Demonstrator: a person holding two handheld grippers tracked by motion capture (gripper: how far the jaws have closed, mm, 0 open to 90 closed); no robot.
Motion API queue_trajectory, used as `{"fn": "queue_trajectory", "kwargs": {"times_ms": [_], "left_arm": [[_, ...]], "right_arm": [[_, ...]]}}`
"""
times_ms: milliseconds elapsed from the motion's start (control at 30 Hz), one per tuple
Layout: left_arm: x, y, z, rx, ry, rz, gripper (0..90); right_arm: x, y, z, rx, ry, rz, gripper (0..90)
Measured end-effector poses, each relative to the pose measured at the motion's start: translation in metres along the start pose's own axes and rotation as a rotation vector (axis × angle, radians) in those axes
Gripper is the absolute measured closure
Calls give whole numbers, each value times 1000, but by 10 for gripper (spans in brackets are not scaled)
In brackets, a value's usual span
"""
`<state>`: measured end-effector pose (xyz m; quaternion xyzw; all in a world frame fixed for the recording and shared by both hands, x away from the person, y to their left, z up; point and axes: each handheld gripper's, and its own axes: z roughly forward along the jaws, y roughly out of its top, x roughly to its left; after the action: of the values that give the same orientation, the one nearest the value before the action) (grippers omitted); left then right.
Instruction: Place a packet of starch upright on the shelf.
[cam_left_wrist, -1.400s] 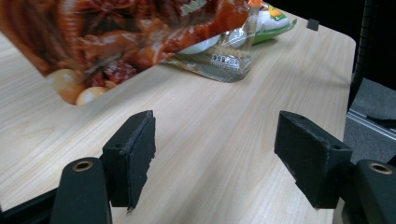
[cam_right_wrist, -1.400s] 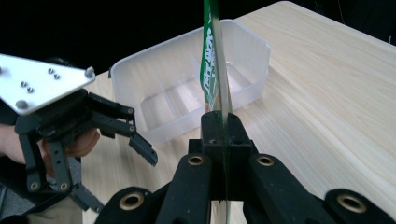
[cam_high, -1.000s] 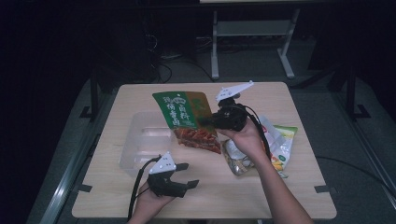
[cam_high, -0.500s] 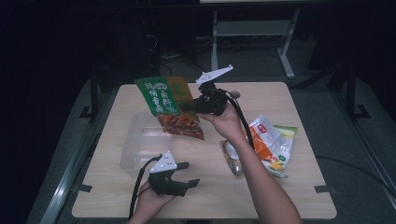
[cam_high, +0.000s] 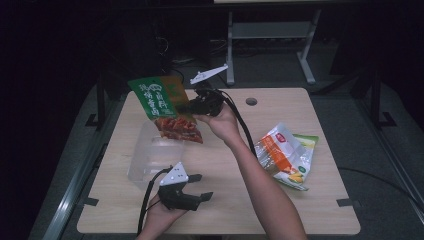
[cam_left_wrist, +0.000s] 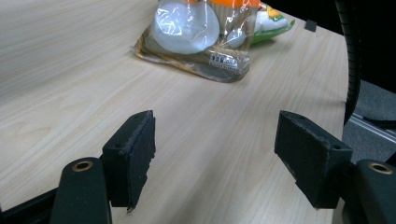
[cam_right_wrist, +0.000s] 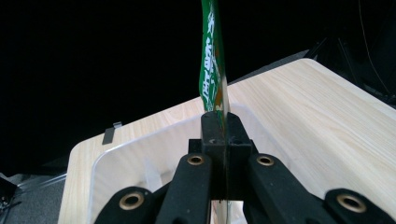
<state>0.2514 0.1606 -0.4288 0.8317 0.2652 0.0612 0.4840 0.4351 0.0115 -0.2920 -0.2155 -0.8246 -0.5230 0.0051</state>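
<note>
A green snack bag (cam_high: 159, 101) with red contents hangs in the air over the far end of a clear plastic container (cam_high: 150, 161). My right gripper (cam_high: 189, 106) is shut on the bag's right edge. In the right gripper view the jaws (cam_right_wrist: 219, 125) pinch the thin green bag (cam_right_wrist: 211, 60), seen edge-on above the container's rim (cam_right_wrist: 135, 142). My left gripper (cam_high: 201, 186) rests low near the table's front edge. It is open with nothing between its fingers (cam_left_wrist: 135, 149), and only bare tabletop lies there.
Two more snack bags lie on the right half of the table: an orange-and-white one (cam_high: 280, 150) over a green-edged one (cam_high: 304, 165). The left gripper view shows a clear bag (cam_left_wrist: 201, 37) ahead. A cable trails along the right forearm. Dark floor surrounds the table (cam_high: 300, 210).
My right gripper has carried the green bag leftward and toward the far side, from the table's middle to above the clear container. The left gripper has stayed where it was.
</note>
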Motion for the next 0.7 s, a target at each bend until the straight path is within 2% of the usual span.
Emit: {"fn": "queue_trajectory", "kwargs": {"times_ms": [433, 500, 700], "left_arm": [[3, -1, -2, 3, 4, 2, 284], [2, -1, -2, -1, 6, -12, 284], [2, -2, -2, 1, 7, -11, 284]], "right_arm": [[-10, -1, 50, -12, 8, 37, 893], [-12, -3, 56, -12, 13, 47, 893], [-18, -11, 67, -11, 9, 64, 893]]}}
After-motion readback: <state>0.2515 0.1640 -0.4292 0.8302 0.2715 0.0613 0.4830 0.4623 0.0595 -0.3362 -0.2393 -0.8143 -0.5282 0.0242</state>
